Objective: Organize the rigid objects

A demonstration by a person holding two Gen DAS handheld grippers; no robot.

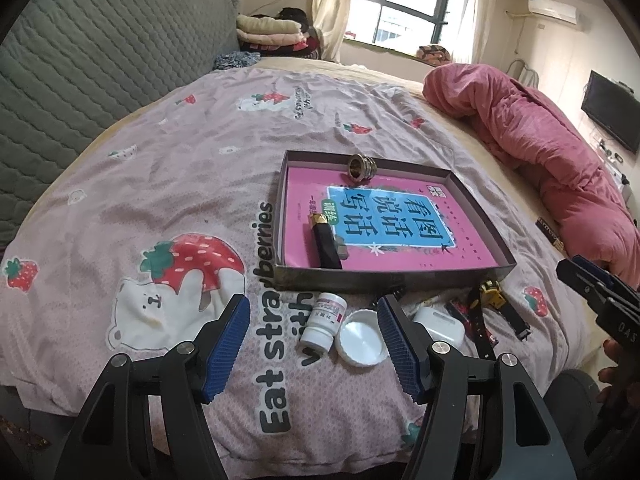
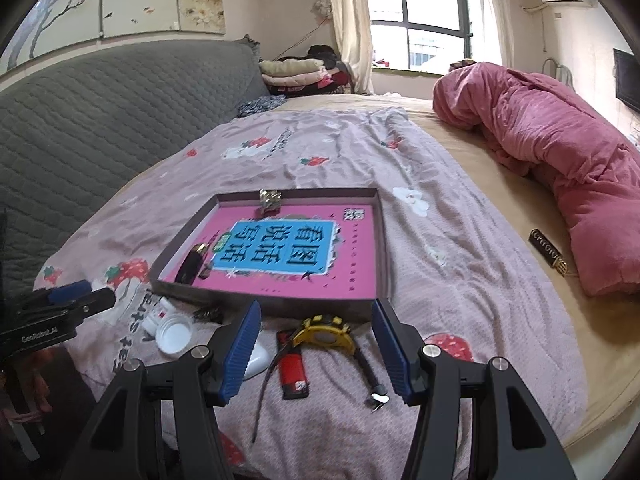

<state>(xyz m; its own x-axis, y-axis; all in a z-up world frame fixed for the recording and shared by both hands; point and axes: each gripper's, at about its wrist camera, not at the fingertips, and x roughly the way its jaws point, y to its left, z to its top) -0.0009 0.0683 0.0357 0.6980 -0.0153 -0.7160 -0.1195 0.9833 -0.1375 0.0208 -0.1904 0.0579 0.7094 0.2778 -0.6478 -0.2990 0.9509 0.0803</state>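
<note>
Shallow grey cardboard tray (image 1: pixel 384 276) on bed holding black lipstick tube (image 1: pixel 326 242), left claw (image 1: pixel 314 344) released above white pill bottle (image 1: pixel 320 322), right claw (image 2: pixel 316 350) released above yellow watch (image 2: pixel 324 334)

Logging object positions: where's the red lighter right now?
Right wrist view: the red lighter lies on the bedspread between the open right gripper's fingers, just below the yellow watch, outside the tray.
</note>
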